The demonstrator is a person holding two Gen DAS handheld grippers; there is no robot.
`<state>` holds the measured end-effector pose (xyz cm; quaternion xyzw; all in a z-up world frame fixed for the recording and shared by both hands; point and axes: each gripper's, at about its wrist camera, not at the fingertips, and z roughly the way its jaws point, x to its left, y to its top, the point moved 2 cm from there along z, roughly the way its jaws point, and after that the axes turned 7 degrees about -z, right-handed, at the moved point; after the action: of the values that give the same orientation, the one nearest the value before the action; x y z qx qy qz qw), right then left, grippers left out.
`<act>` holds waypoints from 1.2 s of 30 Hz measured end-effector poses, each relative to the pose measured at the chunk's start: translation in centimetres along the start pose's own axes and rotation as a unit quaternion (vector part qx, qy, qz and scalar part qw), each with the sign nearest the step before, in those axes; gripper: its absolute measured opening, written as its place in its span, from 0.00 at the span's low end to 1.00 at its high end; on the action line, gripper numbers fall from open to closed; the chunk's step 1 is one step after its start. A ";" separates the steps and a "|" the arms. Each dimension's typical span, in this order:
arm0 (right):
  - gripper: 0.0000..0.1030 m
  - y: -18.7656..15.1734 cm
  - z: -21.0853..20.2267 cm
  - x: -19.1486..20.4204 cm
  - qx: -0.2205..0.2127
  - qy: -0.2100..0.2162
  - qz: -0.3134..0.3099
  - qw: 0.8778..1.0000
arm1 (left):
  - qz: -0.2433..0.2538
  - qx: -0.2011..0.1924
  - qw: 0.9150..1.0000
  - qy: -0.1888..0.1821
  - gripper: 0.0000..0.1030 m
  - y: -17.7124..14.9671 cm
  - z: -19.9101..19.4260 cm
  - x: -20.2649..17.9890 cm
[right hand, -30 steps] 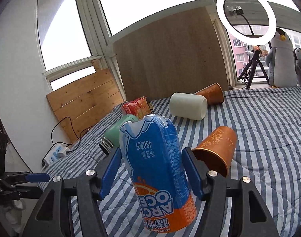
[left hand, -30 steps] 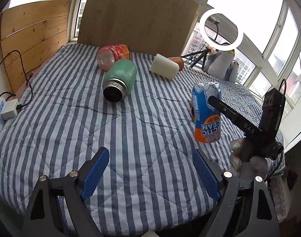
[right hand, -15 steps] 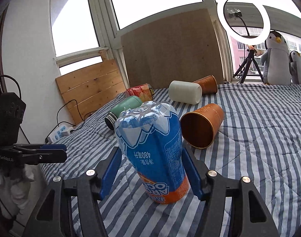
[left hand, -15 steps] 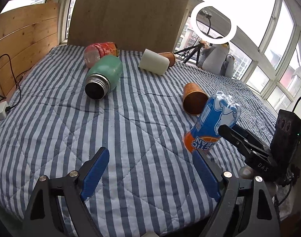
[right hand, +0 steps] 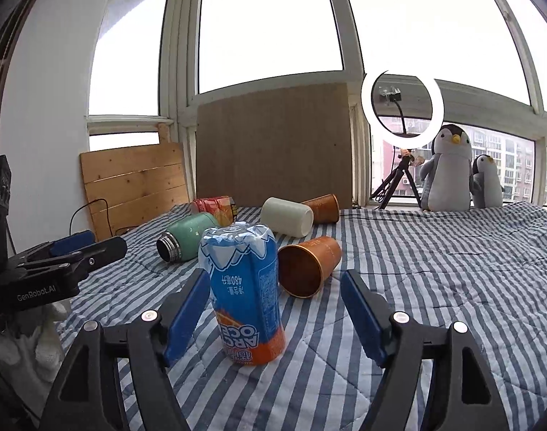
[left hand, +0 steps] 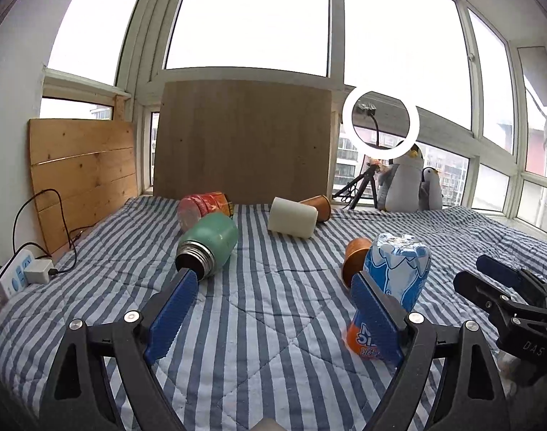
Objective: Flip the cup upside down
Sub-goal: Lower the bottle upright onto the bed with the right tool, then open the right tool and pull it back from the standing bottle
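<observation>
The blue and orange cup (right hand: pixel 243 294) stands upside down on the striped quilt, its print inverted. It also shows in the left wrist view (left hand: pixel 395 283), partly behind my left gripper's right finger. My right gripper (right hand: pixel 277 314) is open, its fingers apart and off the cup, which stands nearer the left finger. My left gripper (left hand: pixel 273 314) is open and empty, low over the quilt to the left of the cup. The right gripper also shows in the left wrist view (left hand: pixel 496 283).
A copper cup (right hand: pixel 309 264) lies on its side just behind the blue cup. Farther back lie a green flask (right hand: pixel 185 237), a white cup (right hand: pixel 288 215), a second copper cup (right hand: pixel 322 208) and a red jar (right hand: pixel 214 206). A power strip (left hand: pixel 16 278) sits at the left.
The right gripper set the cup down upside down on the quilt and opened, letting it go. Both wrist views tilted up toward the windows.
</observation>
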<state>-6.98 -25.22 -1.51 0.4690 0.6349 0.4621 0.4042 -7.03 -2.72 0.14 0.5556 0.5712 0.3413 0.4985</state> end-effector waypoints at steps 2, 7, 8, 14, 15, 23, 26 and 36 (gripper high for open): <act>0.70 0.5 -1.4 -0.4 -0.026 -0.044 -0.011 0.999 | 0.009 -0.027 1.000 0.012 0.88 0.1 -0.4 -0.8; 0.74 2.1 -3.3 -1.6 -0.067 -0.098 -0.006 0.993 | 0.015 -0.088 0.996 0.030 0.92 1.9 -1.0 -2.7; 0.74 2.3 -3.2 -1.8 -0.067 -0.102 -0.003 0.992 | 0.020 -0.098 0.994 0.037 0.96 2.0 -0.9 -2.9; 0.75 1.3 -2.2 -2.6 -0.071 -0.128 0.007 0.989 | 0.024 -0.088 0.995 0.036 0.96 0.2 0.5 -3.4; 0.75 1.1 -2.0 -2.8 -0.072 -0.128 0.009 0.989 | 0.026 -0.090 0.995 0.040 0.96 -0.1 0.7 -3.4; 0.75 -0.5 0.1 -3.4 -0.055 -0.122 0.026 0.991 | 0.015 -0.100 0.994 0.048 0.96 -0.8 1.3 -2.6; 0.75 -0.3 0.0 -3.2 -0.057 -0.123 0.023 0.990 | 0.028 -0.098 0.994 0.046 0.96 -1.0 1.5 -3.1; 0.75 -0.3 0.0 -2.9 -0.058 -0.120 0.019 0.991 | 0.020 -0.093 0.994 0.047 0.96 -1.0 1.7 -2.8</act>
<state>-6.35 -28.03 -1.58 0.5092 0.5449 0.4456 0.4953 -6.02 -5.89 -0.67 0.5018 0.5487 0.4280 0.5137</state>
